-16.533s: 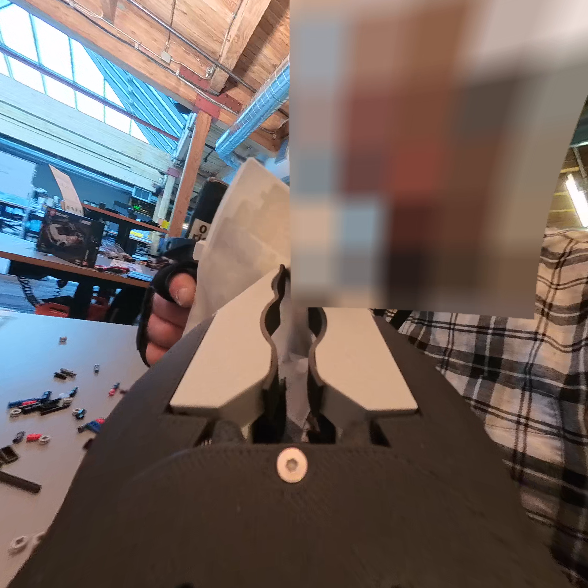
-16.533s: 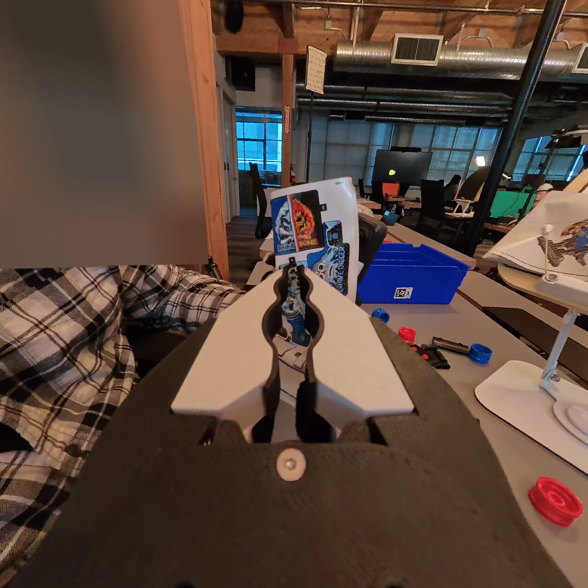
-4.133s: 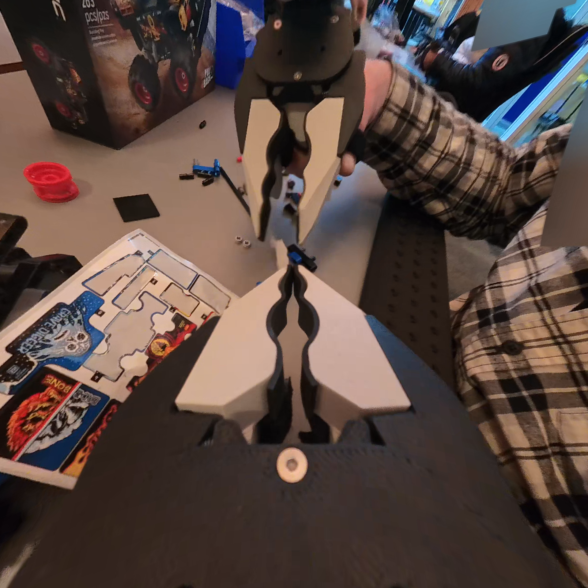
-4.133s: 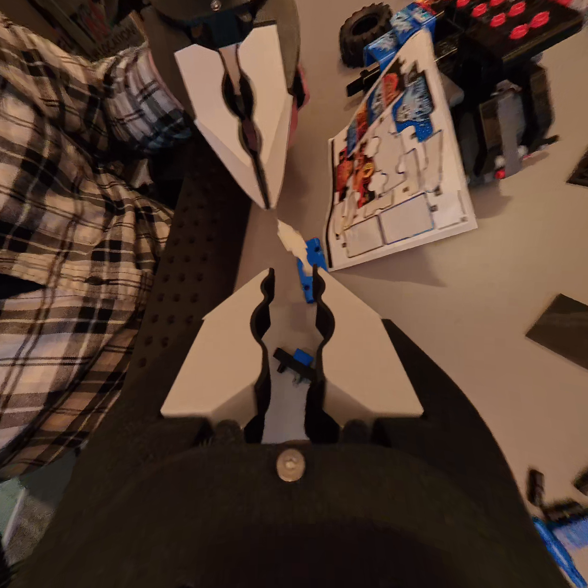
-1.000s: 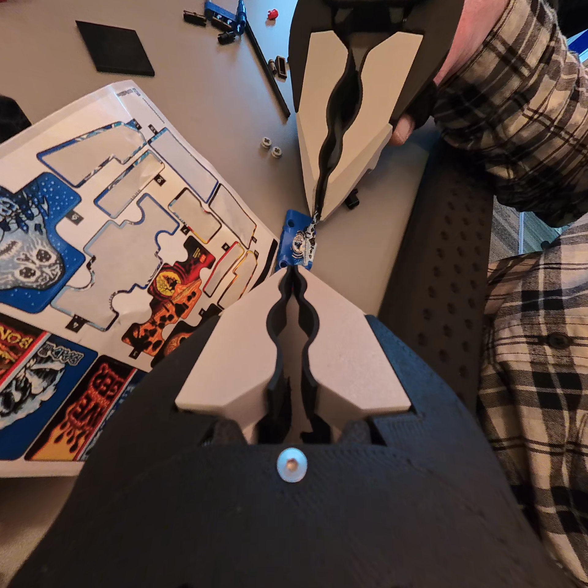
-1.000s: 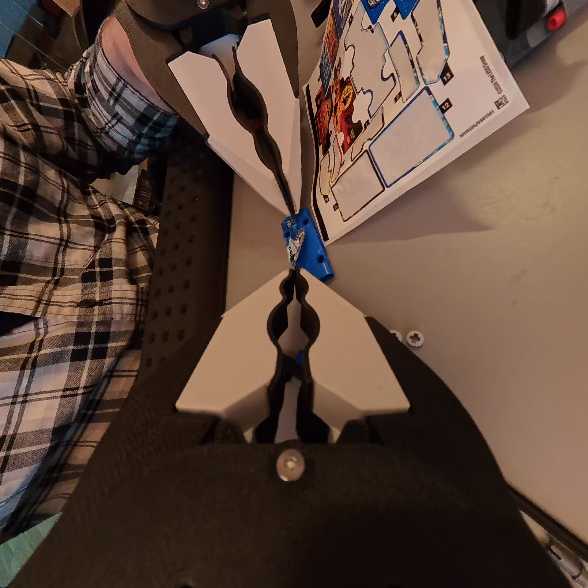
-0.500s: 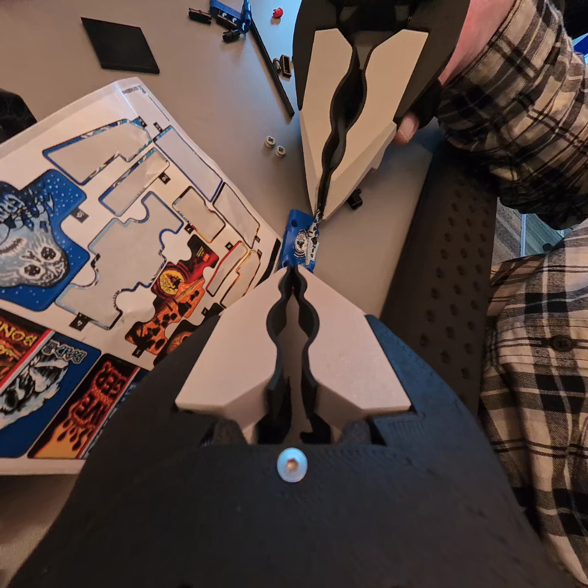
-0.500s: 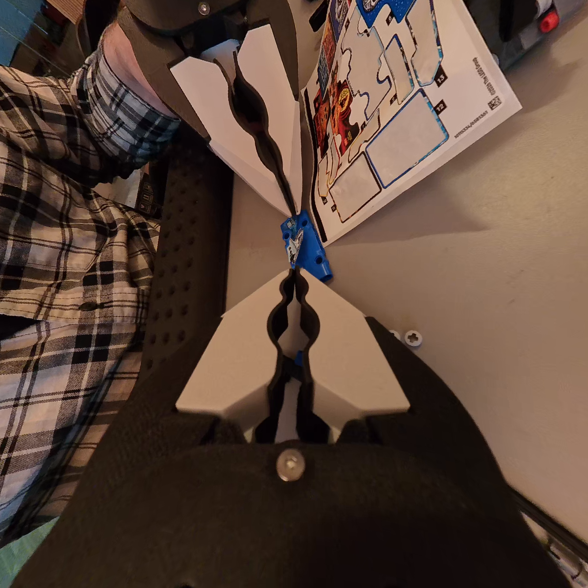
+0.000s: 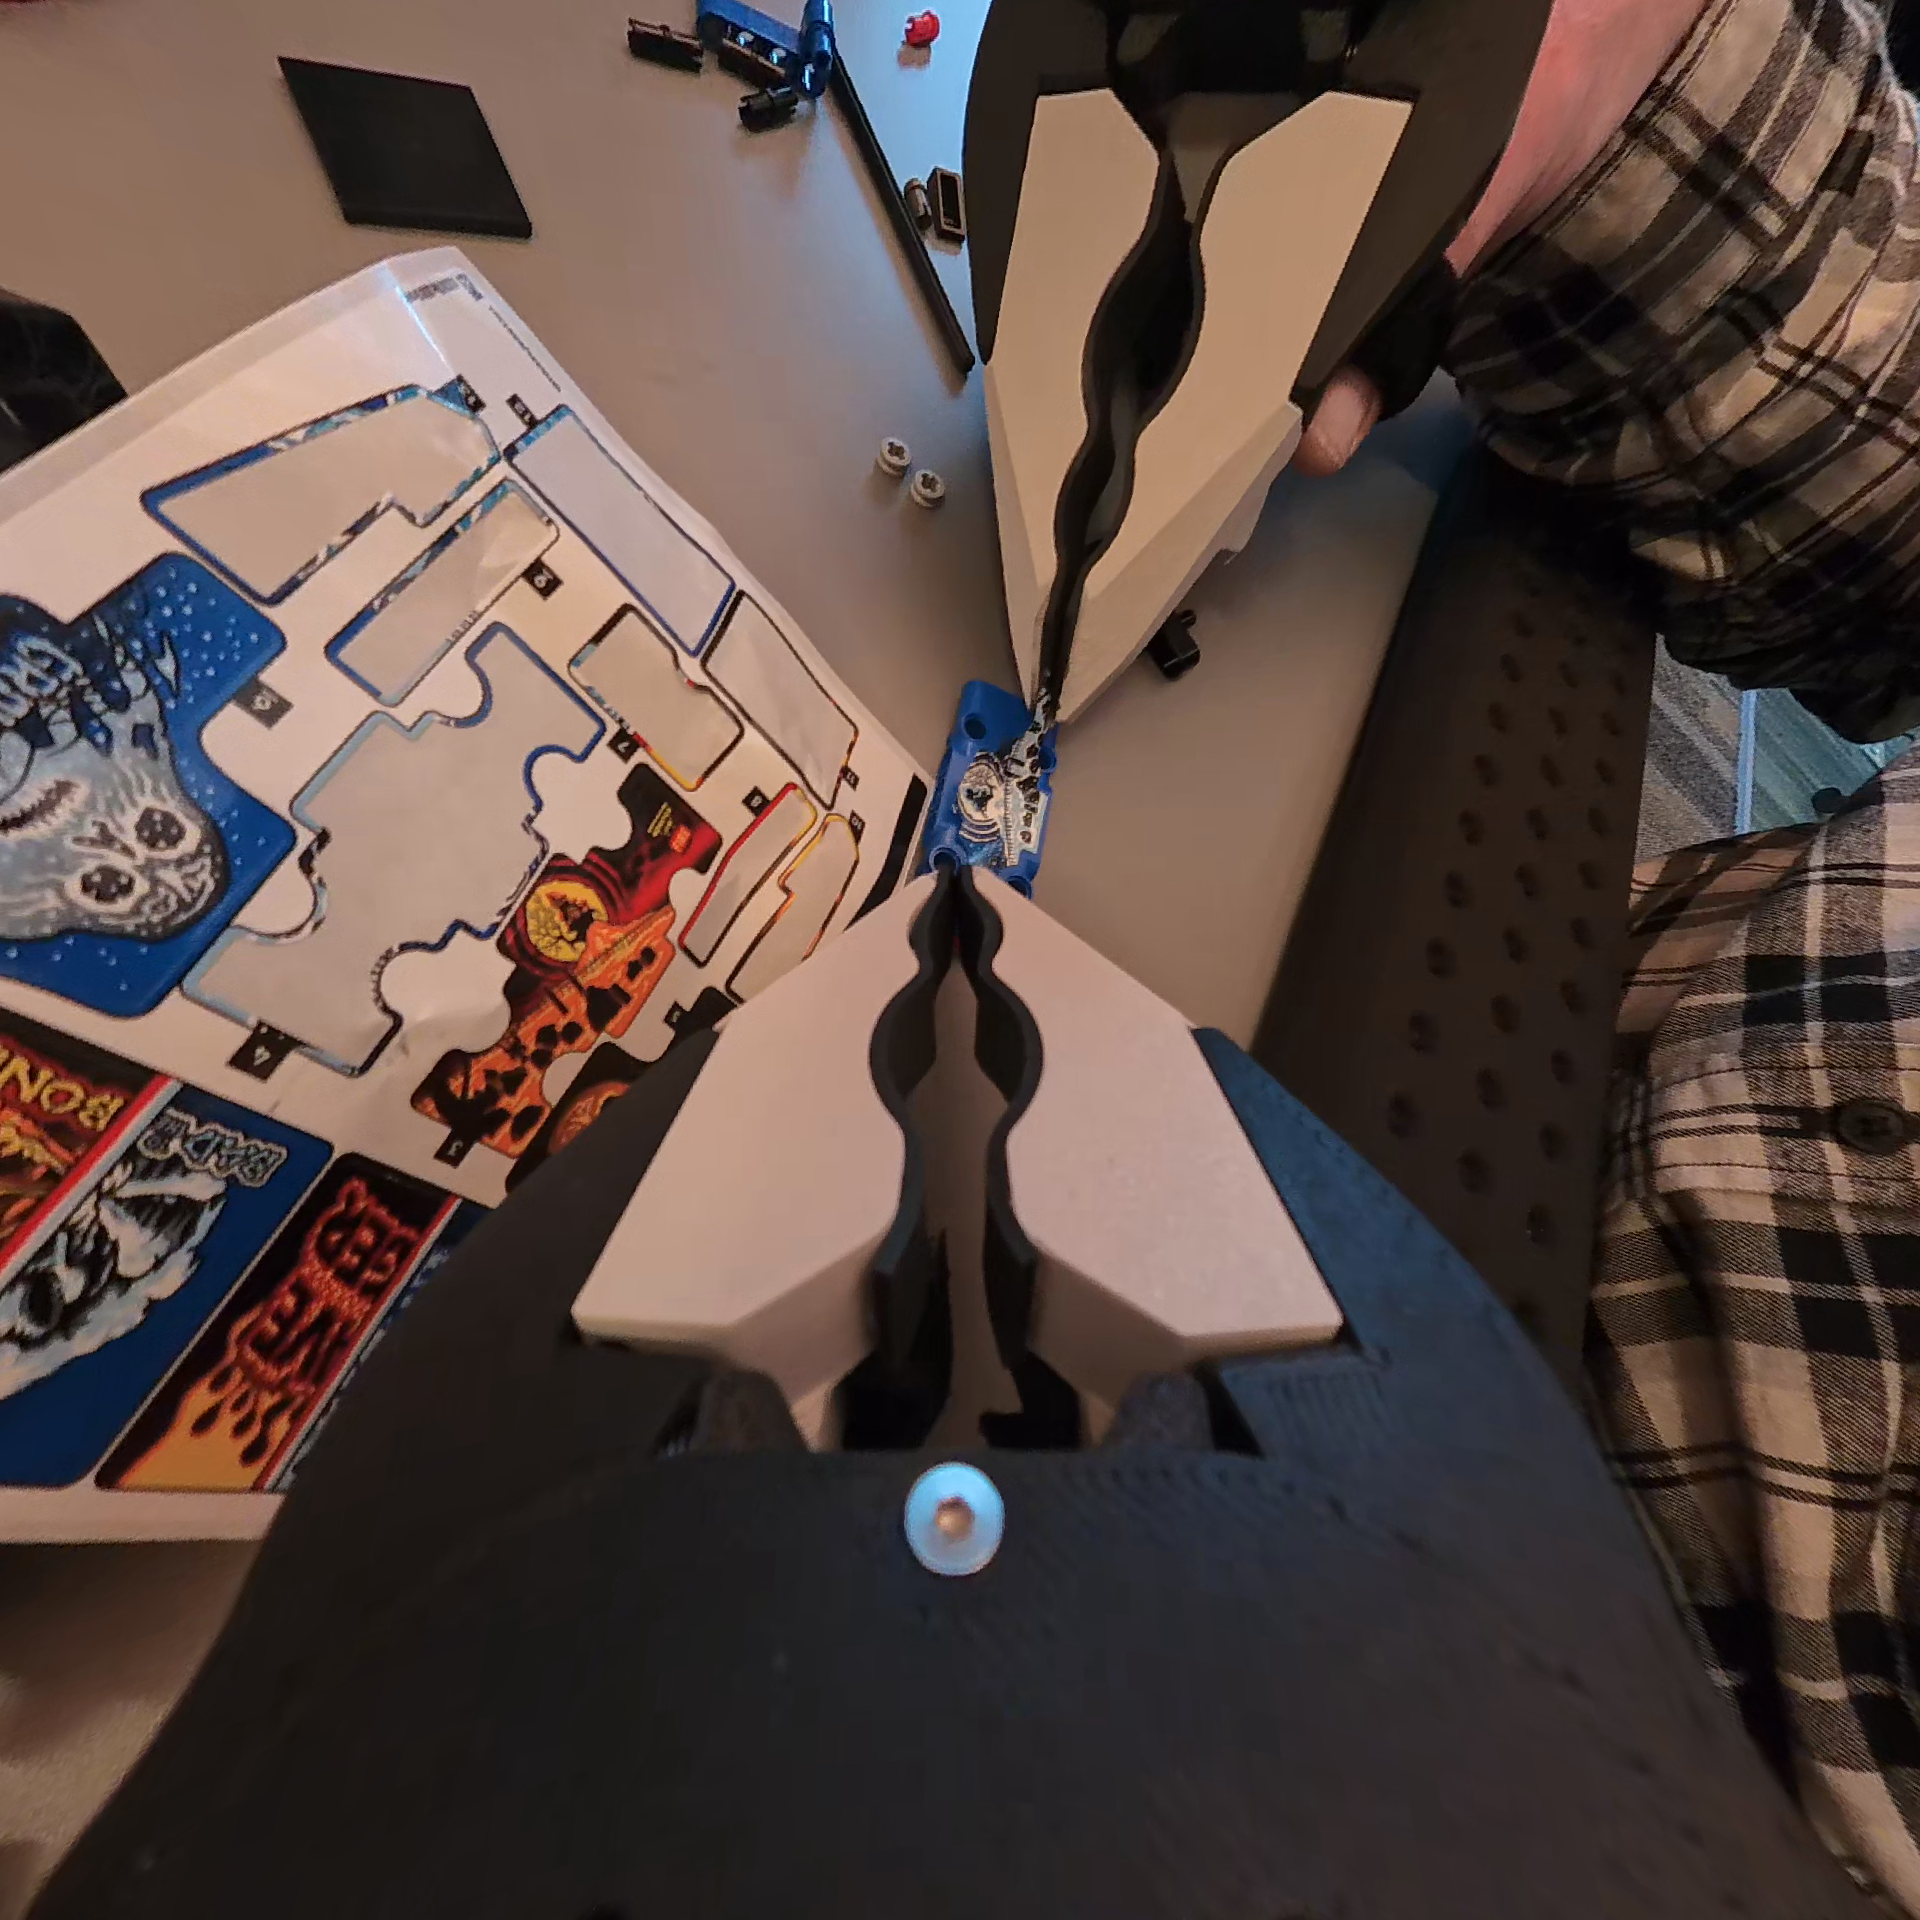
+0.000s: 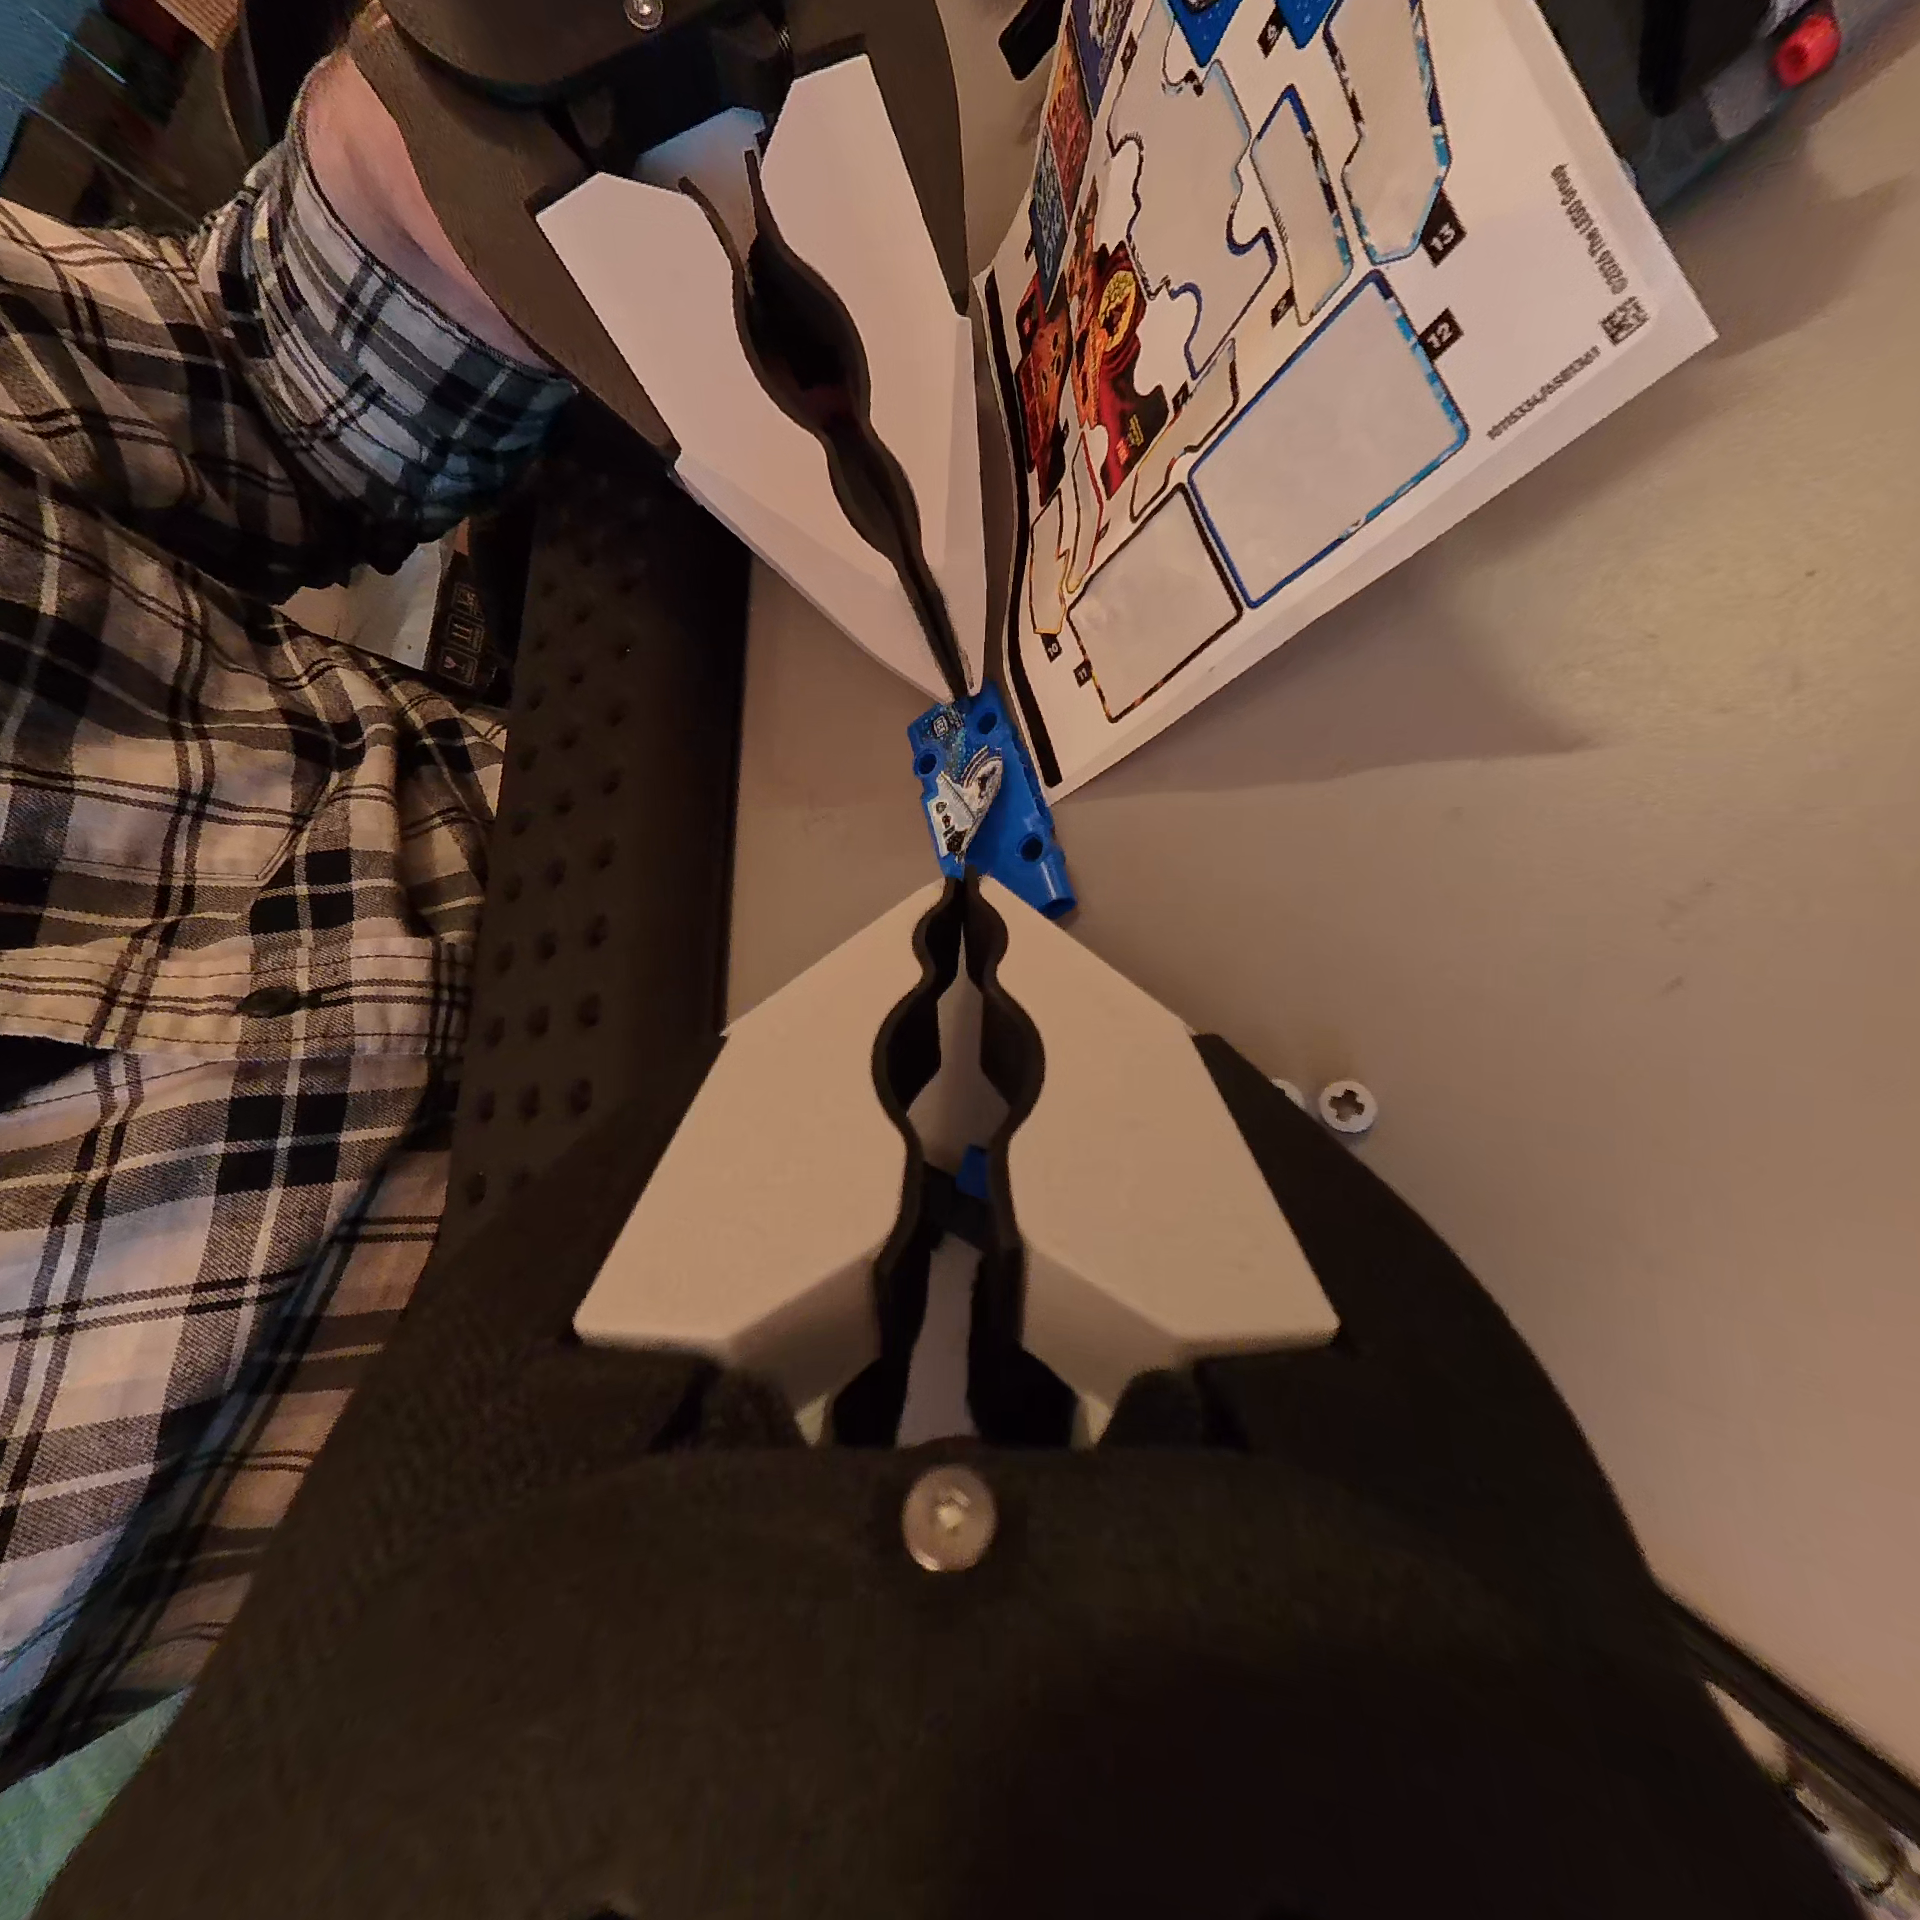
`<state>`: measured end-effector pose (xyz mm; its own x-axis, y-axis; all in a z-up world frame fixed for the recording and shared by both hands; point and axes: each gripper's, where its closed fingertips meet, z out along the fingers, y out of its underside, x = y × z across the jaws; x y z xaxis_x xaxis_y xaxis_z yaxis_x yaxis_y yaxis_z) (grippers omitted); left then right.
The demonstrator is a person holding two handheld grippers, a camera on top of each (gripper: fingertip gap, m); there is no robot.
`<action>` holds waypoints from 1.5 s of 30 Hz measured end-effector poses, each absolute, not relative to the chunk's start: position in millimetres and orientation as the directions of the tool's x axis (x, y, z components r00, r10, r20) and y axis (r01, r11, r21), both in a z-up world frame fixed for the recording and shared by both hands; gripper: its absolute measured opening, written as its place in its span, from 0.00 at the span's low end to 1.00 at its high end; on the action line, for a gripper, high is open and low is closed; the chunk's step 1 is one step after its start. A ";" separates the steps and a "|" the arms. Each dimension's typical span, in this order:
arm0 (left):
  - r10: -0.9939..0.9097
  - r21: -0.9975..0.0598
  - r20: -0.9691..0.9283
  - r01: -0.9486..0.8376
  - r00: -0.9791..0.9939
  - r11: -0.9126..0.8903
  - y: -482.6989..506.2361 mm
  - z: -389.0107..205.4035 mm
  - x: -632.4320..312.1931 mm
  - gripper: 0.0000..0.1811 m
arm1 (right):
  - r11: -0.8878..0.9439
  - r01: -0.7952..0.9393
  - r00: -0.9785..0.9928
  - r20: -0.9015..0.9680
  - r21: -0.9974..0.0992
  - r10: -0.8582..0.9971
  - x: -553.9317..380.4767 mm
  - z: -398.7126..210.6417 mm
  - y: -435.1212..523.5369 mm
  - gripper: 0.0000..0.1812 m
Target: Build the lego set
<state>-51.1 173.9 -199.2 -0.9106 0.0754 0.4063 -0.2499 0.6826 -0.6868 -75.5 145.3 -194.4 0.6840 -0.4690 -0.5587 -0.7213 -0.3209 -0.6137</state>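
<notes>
Sticker going onto a blue piece

Left claw pinches the blue piece; right claw, closed, presses its sticker. Sticker sheet half emptied; much building remains.

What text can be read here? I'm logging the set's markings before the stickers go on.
I don't copy out writing; this is where it stands.
Sticker sheet: lettered stickers at its lower left, readable.
Sticker sheet: small black number tags beside each outline, readable.
Sticker sheet: fine edge print and a square code, too small.
Sticker on the blue piece: too small to tell.
</notes>
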 end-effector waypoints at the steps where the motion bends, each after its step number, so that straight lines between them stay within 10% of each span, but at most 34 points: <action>1: 0.075 -0.687 0.405 -0.249 -0.911 0.682 173.9 -199.3 -51.0 0.00 | -0.321 -0.722 0.684 -0.558 -0.614 -0.470 -75.4 -194.4 145.3 0.00; 45: 0.016 -0.738 0.142 -0.095 -0.990 0.669 172.7 -198.6 -40.9 0.12 | -0.342 -0.708 0.695 -0.524 -0.618 -0.493 -72.1 -198.4 147.8 0.00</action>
